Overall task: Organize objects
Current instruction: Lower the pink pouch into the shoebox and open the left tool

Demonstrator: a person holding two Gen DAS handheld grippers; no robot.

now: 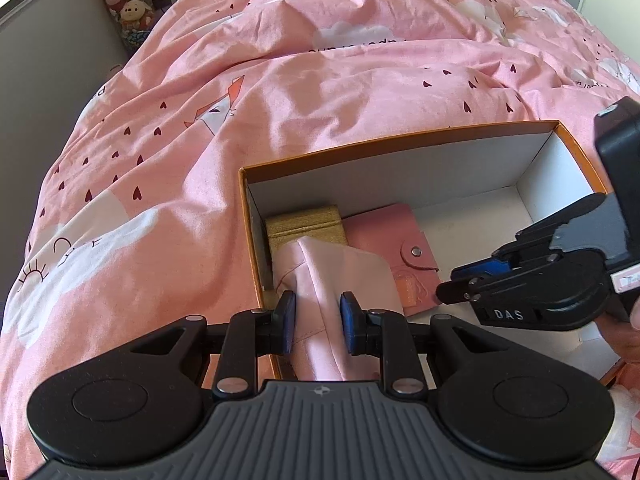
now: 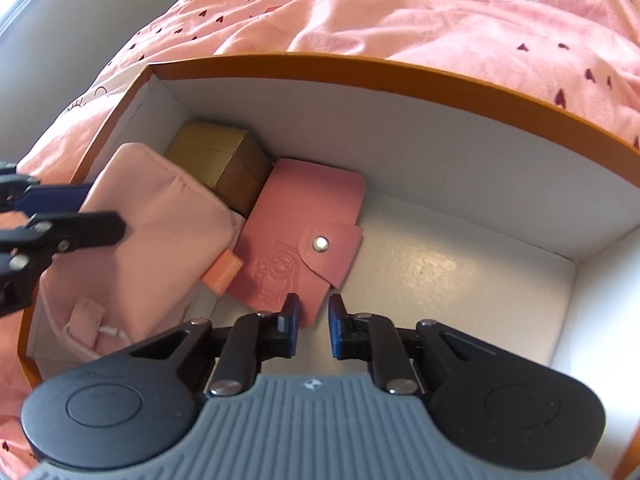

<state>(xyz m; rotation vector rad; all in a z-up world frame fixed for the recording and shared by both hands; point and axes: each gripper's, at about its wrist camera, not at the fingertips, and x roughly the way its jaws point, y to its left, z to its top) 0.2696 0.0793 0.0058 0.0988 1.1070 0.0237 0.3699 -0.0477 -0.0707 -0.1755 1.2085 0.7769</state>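
Pink pouch stands upright in orange box.

Box: orange outside, white inside, open-topped, lying on the pink bedding; both tongs reach into it.
Pale pink pouch: soft, padded, orange tab at one edge; tilted at the box's left end, pinched between the left tongs.
Gold case: small, closed, in the far left corner beyond the pouch.
Pink wallet: snap-flap shut, flat on the floor, near corner just ahead of the right tongs.
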